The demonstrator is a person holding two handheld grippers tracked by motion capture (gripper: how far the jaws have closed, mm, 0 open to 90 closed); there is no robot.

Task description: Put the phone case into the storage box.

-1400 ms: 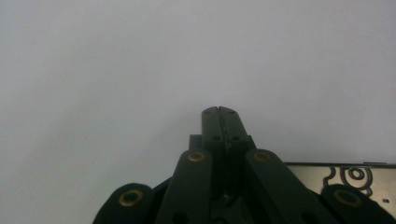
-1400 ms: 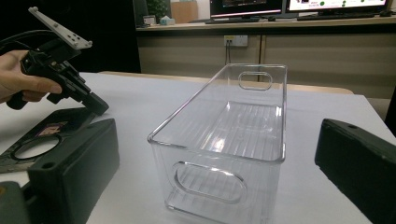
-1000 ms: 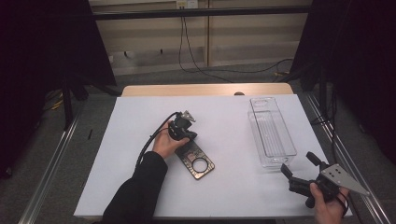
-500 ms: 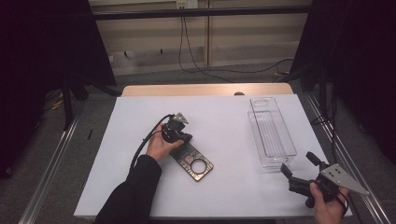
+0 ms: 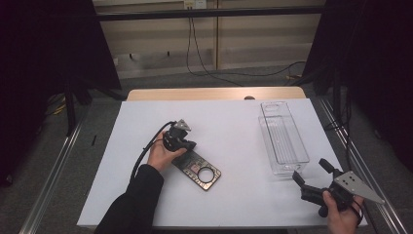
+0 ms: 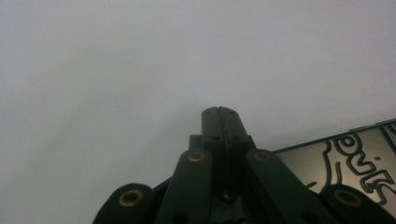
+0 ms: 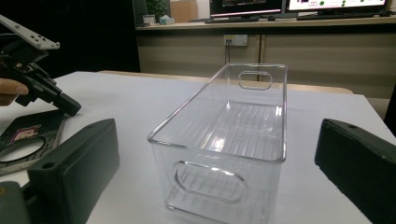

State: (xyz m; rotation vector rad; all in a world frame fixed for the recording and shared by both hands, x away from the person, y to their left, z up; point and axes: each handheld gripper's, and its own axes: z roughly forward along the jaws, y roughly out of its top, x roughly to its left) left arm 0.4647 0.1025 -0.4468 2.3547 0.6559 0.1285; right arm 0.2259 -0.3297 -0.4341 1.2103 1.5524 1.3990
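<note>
A dark phone case (image 5: 198, 170) with a round ring and a printed pattern lies flat on the white table (image 5: 229, 126). My left gripper (image 5: 190, 145), held in a hand, has its jaws shut with nothing between them. Its tip (image 6: 219, 112) hangs over bare table just beside the phone case (image 6: 359, 158). My right gripper (image 5: 311, 171) rests at the table's front right corner, jaws open wide and empty. It faces the near end of a clear plastic bin (image 7: 224, 140). The right gripper view also catches the left gripper (image 7: 35, 79) and the phone case (image 7: 28, 140) at its left edge.
The clear bin (image 5: 283, 139) stands empty, lengthwise along the right side of the table. A wooden strip (image 5: 214, 93) borders the far edge. Metal rails (image 5: 53, 175) run along both sides, and cables lie on the floor behind.
The left hand and its shut gripper have drifted a little to the left over the phone case's end. The right gripper and the bin have stayed still.
</note>
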